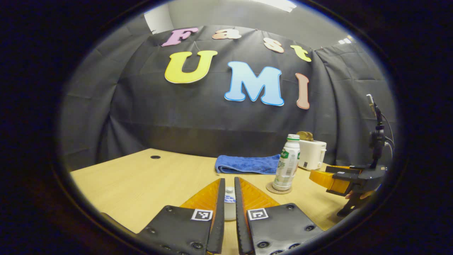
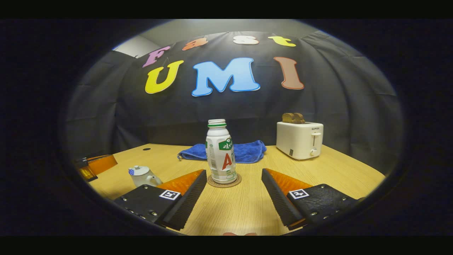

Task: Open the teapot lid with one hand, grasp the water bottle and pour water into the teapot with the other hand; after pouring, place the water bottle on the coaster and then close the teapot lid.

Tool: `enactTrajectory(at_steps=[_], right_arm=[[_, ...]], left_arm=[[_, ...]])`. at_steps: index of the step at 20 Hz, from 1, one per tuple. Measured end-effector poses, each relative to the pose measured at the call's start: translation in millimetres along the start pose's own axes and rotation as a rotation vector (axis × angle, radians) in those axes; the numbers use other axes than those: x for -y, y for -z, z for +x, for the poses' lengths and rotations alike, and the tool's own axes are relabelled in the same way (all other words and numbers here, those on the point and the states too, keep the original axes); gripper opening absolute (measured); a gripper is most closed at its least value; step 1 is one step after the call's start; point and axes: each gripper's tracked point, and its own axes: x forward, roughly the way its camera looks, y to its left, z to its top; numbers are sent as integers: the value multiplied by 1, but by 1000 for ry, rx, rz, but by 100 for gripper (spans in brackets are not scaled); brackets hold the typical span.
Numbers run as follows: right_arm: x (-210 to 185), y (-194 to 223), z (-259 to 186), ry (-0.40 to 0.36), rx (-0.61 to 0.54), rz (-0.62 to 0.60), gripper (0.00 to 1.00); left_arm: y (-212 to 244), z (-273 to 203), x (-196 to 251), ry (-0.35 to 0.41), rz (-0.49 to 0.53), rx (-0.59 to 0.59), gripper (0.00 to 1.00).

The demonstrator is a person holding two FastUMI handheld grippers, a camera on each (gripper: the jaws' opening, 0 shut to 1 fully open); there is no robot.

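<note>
Teapot: small white ceramic pot with a blue-knobbed lid, seated ahead of your left gripper. In the left gripper view its 2 fingers stand nearly together, with the knob and lid top in the narrow slot between them; whether the pads actually press it you cannot tell from here. The lid sits on the pot.

Bottle: white plastic water bottle with a green label and no cap, upright on a round woven coaster, straight ahead of your right gripper, whose 2 fingers are spread wide and hold nothing. The bottle looks already set down, so closing the lid seems the step in hand.

Handling advice: keep the left fingers centred on the knob, settle the lid level on the rim, then part them before drawing back, so the light pot does not tip or slide.

Surface: pale wood-grain table with 1 cable hole.

Room: folded blue towel beyond the bottle; white toaster holding toast, right of it; black cloth wall behind.
</note>
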Motion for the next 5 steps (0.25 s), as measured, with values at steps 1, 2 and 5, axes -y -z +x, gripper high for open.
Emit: enactTrajectory(at_steps=[1,2,5], right_arm=[[4,-1,-13,26,17,0,95],[6,-3,-25,44,39,-3,96],[5,-6,-52,71,83,-16,95]], left_arm=[[2,-7,7,-2,10,-3,26],[4,-13,14,-2,16,-5,22],[15,-27,36,2,13,-5,29]])
